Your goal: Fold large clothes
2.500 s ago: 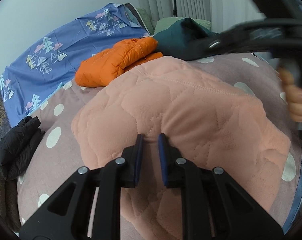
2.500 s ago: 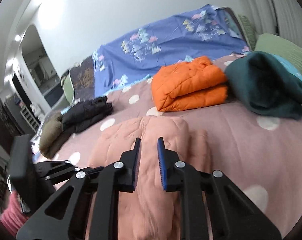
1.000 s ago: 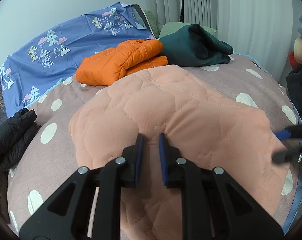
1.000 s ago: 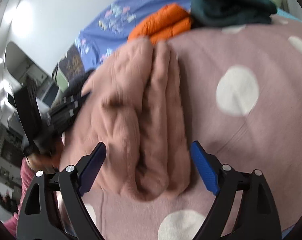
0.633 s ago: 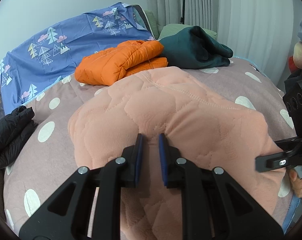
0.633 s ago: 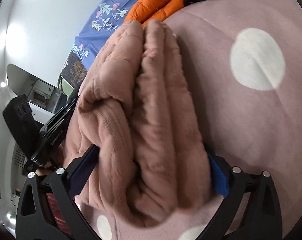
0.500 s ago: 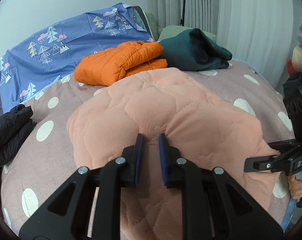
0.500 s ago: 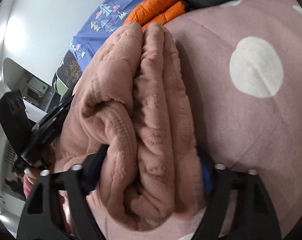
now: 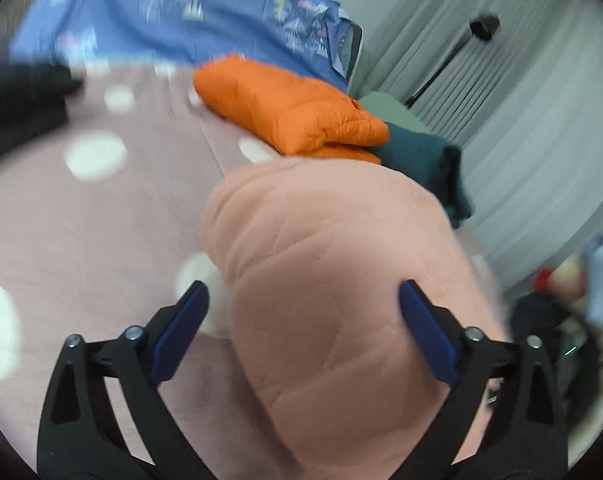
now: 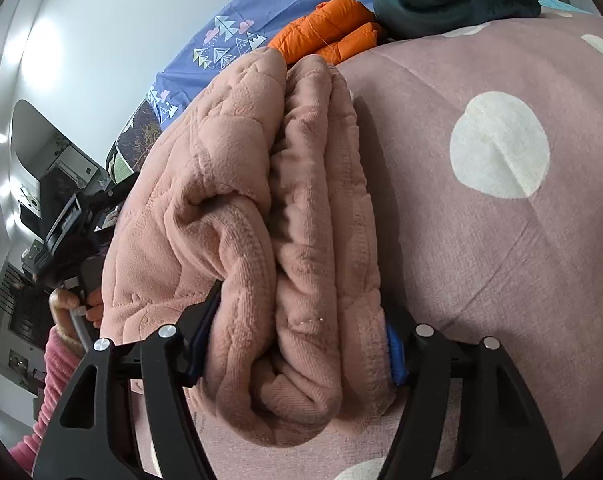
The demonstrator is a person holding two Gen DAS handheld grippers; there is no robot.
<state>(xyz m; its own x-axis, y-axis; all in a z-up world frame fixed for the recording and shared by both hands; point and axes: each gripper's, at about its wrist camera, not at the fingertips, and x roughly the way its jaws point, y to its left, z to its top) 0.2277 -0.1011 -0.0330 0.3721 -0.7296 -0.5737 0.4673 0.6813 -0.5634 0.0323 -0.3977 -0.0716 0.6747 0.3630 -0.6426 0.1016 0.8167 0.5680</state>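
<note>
A folded pink quilted garment lies on the dusty-pink polka-dot bedspread. My left gripper is open wide, one finger on each side of the garment's near end. In the right wrist view the garment shows as a thick stack of layers. My right gripper is closed on that stack's near end, with the fabric squeezed between its blue pads. The left gripper shows at the garment's far side there.
A folded orange puffer jacket and a dark green garment lie at the back of the bed. A blue tree-print sheet covers the headboard side. A black garment sits far left. Curtains hang on the right.
My left gripper has opened and swung round to straddle the garment's end. My right gripper has closed in on the folded stack and now grips it.
</note>
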